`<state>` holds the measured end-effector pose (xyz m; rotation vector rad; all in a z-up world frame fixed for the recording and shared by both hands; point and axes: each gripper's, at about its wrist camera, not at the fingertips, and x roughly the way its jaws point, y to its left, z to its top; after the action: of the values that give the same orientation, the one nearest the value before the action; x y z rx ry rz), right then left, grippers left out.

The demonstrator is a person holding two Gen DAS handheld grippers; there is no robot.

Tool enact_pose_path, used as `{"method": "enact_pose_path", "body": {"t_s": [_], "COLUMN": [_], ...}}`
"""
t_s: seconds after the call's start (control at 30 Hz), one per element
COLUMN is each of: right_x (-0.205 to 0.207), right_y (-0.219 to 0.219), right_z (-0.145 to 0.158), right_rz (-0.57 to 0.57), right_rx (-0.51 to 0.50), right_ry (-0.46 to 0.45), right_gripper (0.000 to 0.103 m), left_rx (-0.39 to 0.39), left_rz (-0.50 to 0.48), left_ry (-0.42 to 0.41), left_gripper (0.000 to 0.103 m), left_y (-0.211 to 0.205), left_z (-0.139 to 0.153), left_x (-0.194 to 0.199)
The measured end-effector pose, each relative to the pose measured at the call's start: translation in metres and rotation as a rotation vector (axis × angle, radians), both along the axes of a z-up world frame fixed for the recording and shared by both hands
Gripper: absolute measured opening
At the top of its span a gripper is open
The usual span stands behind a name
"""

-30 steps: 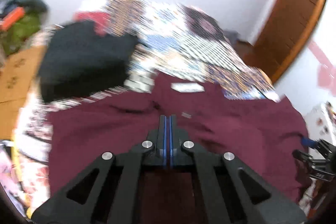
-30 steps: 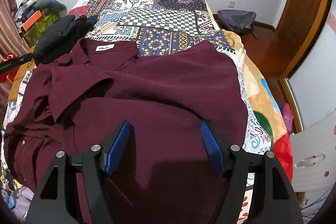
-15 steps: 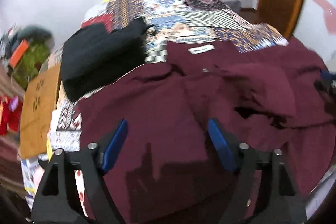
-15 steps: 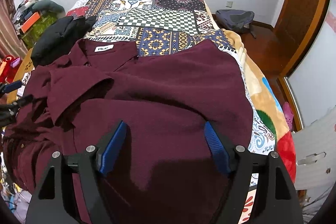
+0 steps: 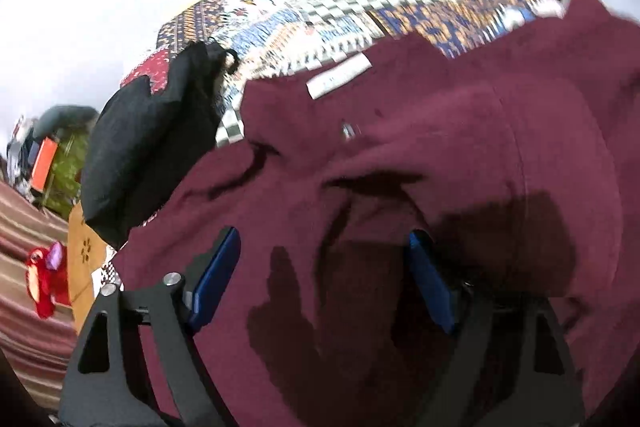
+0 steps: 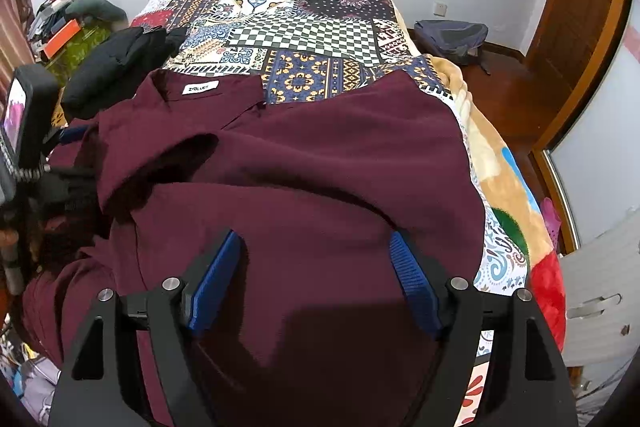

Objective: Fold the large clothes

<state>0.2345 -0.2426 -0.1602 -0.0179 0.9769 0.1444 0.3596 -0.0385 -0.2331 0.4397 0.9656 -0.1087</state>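
A large maroon shirt [image 6: 320,179] lies spread on the patchwork quilt [image 6: 304,27], white collar label [image 6: 200,87] at the far left. Its left sleeve is folded across the body. It also fills the left wrist view [image 5: 400,155], label [image 5: 338,79] at the top. My left gripper [image 5: 324,279] is open and empty, low over the shirt's left part. My right gripper [image 6: 316,279] is open and empty, just above the shirt's lower right part. The left gripper's body shows at the left edge of the right wrist view [image 6: 24,131].
A black garment [image 6: 116,67] lies on the bed left of the collar, also in the left wrist view [image 5: 152,143]. Clutter and a green box [image 6: 72,35] stand far left. A grey bag [image 6: 452,35] lies on the floor by the wooden door [image 6: 580,7].
My left gripper has opened, letting go of the shirt, and swung left and lower over it. The sleeve now lies folded across the body. My right gripper has stayed nearly still, open.
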Motion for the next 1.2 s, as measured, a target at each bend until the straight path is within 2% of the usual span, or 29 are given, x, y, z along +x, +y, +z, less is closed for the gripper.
{"method": "enact_pose_path", "body": {"t_s": [0.07,0.1,0.13,0.23,0.37,0.5,0.57,0.63,0.67,0.8,0.87,0.93,1.1,1.2], "right_x": [-0.001,-0.001,-0.001,-0.001,-0.001,-0.001,-0.001,-0.001,-0.002,-0.002,-0.001,0.0,-0.001,-0.001], "right_y": [0.0,0.0,0.0,0.001,0.002,0.006,0.007,0.008,0.009,0.01,0.009,0.008,-0.005,-0.019], "right_z": [0.0,-0.001,-0.001,-0.001,0.0,-0.001,-0.002,-0.003,-0.003,-0.002,-0.001,0.0,0.013,0.021], "right_rz": [0.001,0.002,0.002,0.003,0.006,0.015,0.013,0.011,0.011,0.007,0.002,-0.006,-0.04,-0.087], "right_rx": [-0.002,-0.002,-0.003,-0.005,-0.007,-0.019,-0.026,-0.033,-0.036,-0.046,-0.041,-0.03,0.012,0.042], "right_ry": [0.001,0.001,0.001,0.001,0.0,-0.003,-0.006,-0.007,-0.008,-0.003,0.002,0.004,-0.022,-0.041], "right_gripper": [0.075,0.075,0.075,0.076,0.076,0.076,0.076,0.076,0.076,0.076,0.076,0.076,0.076,0.076], "left_rx": [-0.051,-0.094,-0.131,-0.253,-0.387,-0.537,-0.56,-0.56,-0.556,-0.602,-0.592,-0.625,-0.772,-0.798], "left_rz": [0.008,0.008,0.016,0.056,0.163,0.235,0.285,0.338,0.375,0.436,0.463,0.47,0.527,0.544], "left_ry": [-0.021,-0.013,-0.006,-0.026,-0.091,-0.089,-0.064,-0.046,-0.043,0.079,0.129,0.153,0.15,0.102], "left_gripper": [0.058,0.034,0.019,0.015,0.013,0.014,0.023,0.048,0.049,0.05,0.05,0.05,0.05,0.048], "left_y": [0.004,0.005,0.009,0.024,0.061,0.102,0.122,0.138,0.148,0.172,0.176,0.181,0.2,0.211], "left_z": [0.007,0.012,0.016,0.034,0.063,0.077,0.072,0.062,0.053,0.012,-0.003,-0.011,-0.012,-0.005], "left_x": [0.004,0.006,0.008,0.008,-0.002,-0.018,-0.028,-0.036,-0.041,-0.053,-0.056,-0.059,-0.057,-0.056]}}
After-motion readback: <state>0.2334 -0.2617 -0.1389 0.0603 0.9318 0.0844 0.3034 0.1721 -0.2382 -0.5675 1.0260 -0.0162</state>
